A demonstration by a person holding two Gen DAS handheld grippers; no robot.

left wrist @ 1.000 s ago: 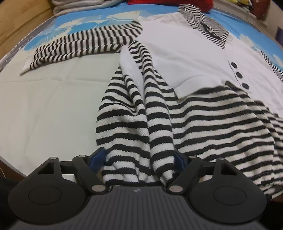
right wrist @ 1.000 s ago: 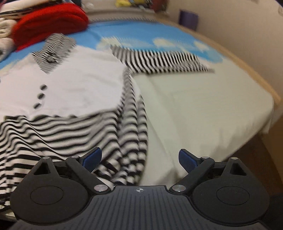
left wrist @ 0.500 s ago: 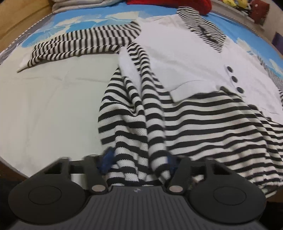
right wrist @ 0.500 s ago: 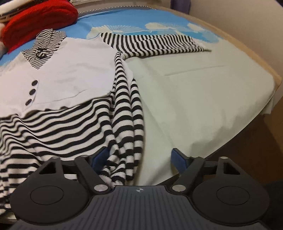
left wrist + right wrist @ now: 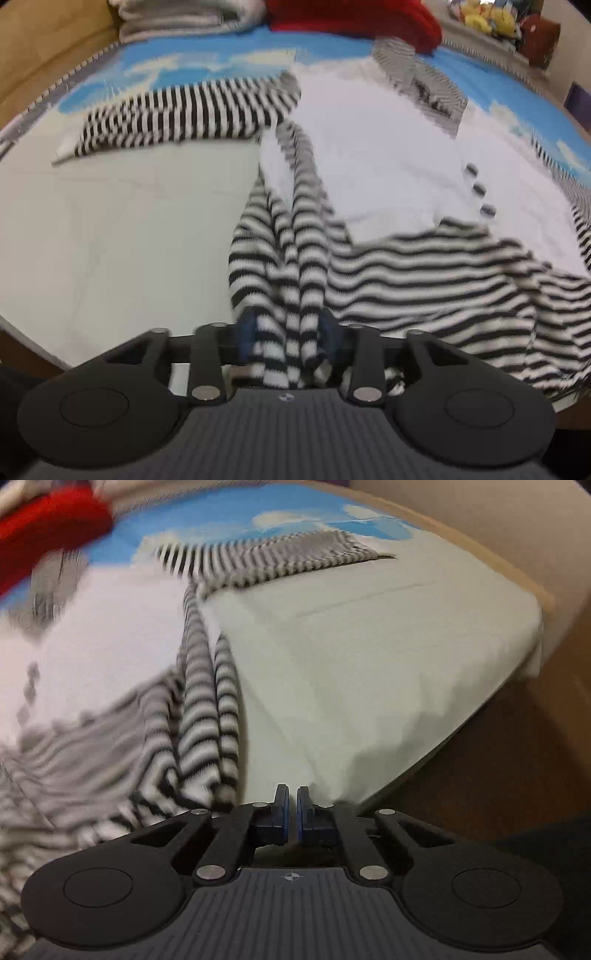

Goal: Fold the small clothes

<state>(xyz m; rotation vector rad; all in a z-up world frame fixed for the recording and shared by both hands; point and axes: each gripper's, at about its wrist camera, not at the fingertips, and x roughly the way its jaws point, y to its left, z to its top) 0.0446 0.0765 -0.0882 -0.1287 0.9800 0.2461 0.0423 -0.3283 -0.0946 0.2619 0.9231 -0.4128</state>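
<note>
A small black-and-white striped garment with a white vest front [image 5: 369, 155] lies spread on the bed, collar away from me. My left gripper [image 5: 290, 336] is shut on the bunched striped hem at its near left corner. In the right wrist view the garment [image 5: 199, 709] is blurred. My right gripper [image 5: 292, 816] is shut at the bed's near edge, just right of the striped hem; I see no cloth between its pads. One striped sleeve [image 5: 177, 114] stretches out left, the other sleeve [image 5: 266, 557] out right.
The bed has a pale sheet [image 5: 110, 229] in front and a blue cloud-print cover [image 5: 207, 55] behind. A red folded cloth [image 5: 351, 14] and grey folded cloths [image 5: 184, 14] lie at the back. Wooden floor [image 5: 498, 760] shows right of the bed corner.
Both grippers have closed from open. The left one has clamped the striped hem. The right one has shifted right of the hem and shut at the bed edge.
</note>
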